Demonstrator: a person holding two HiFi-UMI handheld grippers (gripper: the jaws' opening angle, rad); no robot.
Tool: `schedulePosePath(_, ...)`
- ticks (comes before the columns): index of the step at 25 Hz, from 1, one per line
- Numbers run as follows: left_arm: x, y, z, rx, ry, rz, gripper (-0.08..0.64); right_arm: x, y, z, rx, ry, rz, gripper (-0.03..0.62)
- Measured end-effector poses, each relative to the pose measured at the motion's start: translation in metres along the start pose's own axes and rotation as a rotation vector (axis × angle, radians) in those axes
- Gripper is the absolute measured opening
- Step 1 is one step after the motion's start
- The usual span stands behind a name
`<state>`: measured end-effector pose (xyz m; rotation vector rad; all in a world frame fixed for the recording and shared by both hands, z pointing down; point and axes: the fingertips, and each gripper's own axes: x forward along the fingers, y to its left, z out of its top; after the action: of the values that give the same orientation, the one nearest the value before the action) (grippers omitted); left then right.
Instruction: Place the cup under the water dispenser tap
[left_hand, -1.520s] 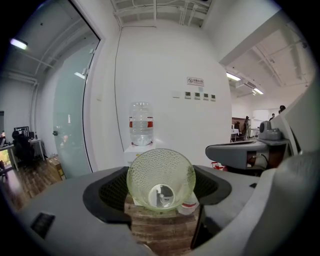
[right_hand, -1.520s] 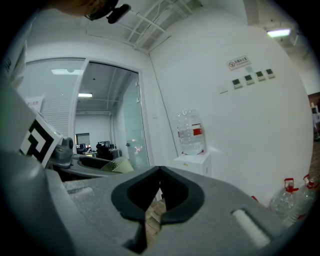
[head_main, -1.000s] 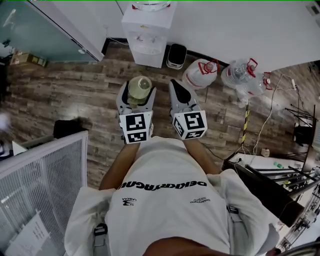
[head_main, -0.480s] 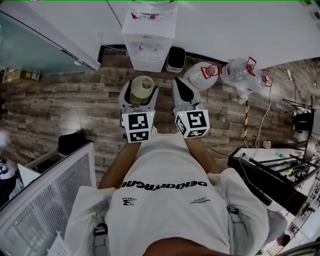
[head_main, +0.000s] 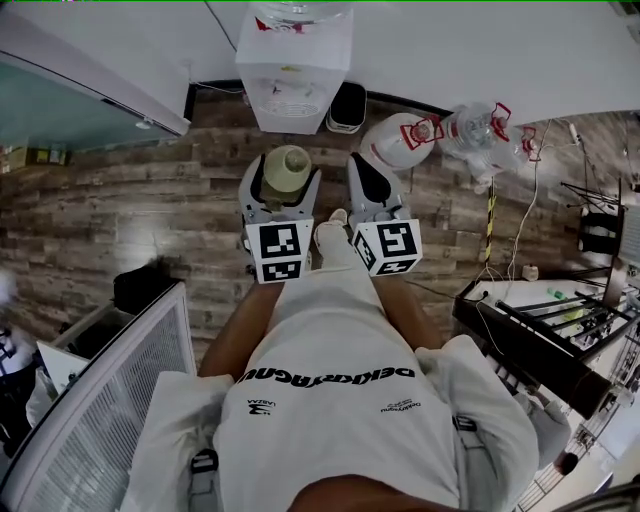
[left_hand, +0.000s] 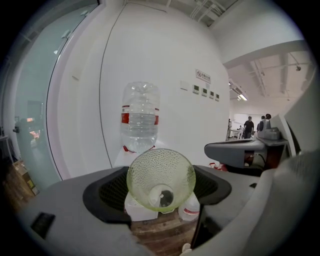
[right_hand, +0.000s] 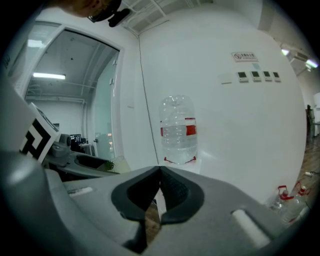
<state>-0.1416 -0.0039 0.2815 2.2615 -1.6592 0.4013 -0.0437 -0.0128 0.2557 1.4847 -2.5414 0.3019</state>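
A green dimpled glass cup (head_main: 286, 168) lies sideways between the pads of my left gripper (head_main: 284, 172), which is shut on it. In the left gripper view the cup (left_hand: 161, 179) shows its base toward the camera. The white water dispenser (head_main: 292, 70) stands against the wall straight ahead of both grippers, a short stretch of floor away. Its clear bottle with a red label (left_hand: 140, 116) rises above the cup. My right gripper (head_main: 360, 165) is beside the left one, jaws shut and empty (right_hand: 160, 186). The tap is too small to make out.
A black bin (head_main: 348, 107) stands right of the dispenser. Two spare water bottles (head_main: 398, 142) (head_main: 478, 138) sit on the wooden floor further right. A glass wall (head_main: 70, 105) runs at the left, a wire mesh cage (head_main: 110, 400) at lower left, a metal rack (head_main: 540, 330) at right.
Both grippers and the person have moved forward toward the dispenser, with the cup still held in the left one. The dispenser now sits closer and higher in the head view.
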Motion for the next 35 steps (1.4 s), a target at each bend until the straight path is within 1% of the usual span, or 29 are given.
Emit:
schedulePosePath(5, 0.022, -0.003, -0.012, -0.011, 0.027, 0.008, 0.374, 0.018, -0.013, -0.017, 0.013, 0.032, 0.025, -0.002)
schedulePosePath(9, 0.050, 0.000, -0.022, -0.021, 0.043, 0.024, 0.374, 0.041, -0.029, -0.036, 0.025, 0.051, 0.039, -0.002)
schedulePosePath(15, 0.097, 0.000, -0.039, -0.016, 0.071, 0.036, 0.374, 0.072, -0.053, -0.063, 0.044, 0.068, 0.062, -0.002)
schedulePosePath(21, 0.140, 0.002, -0.059, -0.034, 0.070, 0.053, 0.374, 0.097, -0.081, -0.095, 0.077, 0.097, 0.050, -0.002)
schedulePosePath(28, 0.181, 0.006, -0.085, -0.032, 0.086, 0.068, 0.374, 0.120, -0.109, -0.123, 0.119, 0.091, 0.029, -0.002)
schedulePosePath(33, 0.210, 0.008, -0.109, -0.047, 0.103, 0.072, 0.374, 0.137, -0.120, -0.150, 0.098, 0.103, 0.040, -0.002)
schedulePosePath(35, 0.217, 0.010, -0.118, -0.040, 0.111, 0.074, 0.374, 0.140, -0.123, -0.159, 0.101, 0.107, 0.039, -0.002)
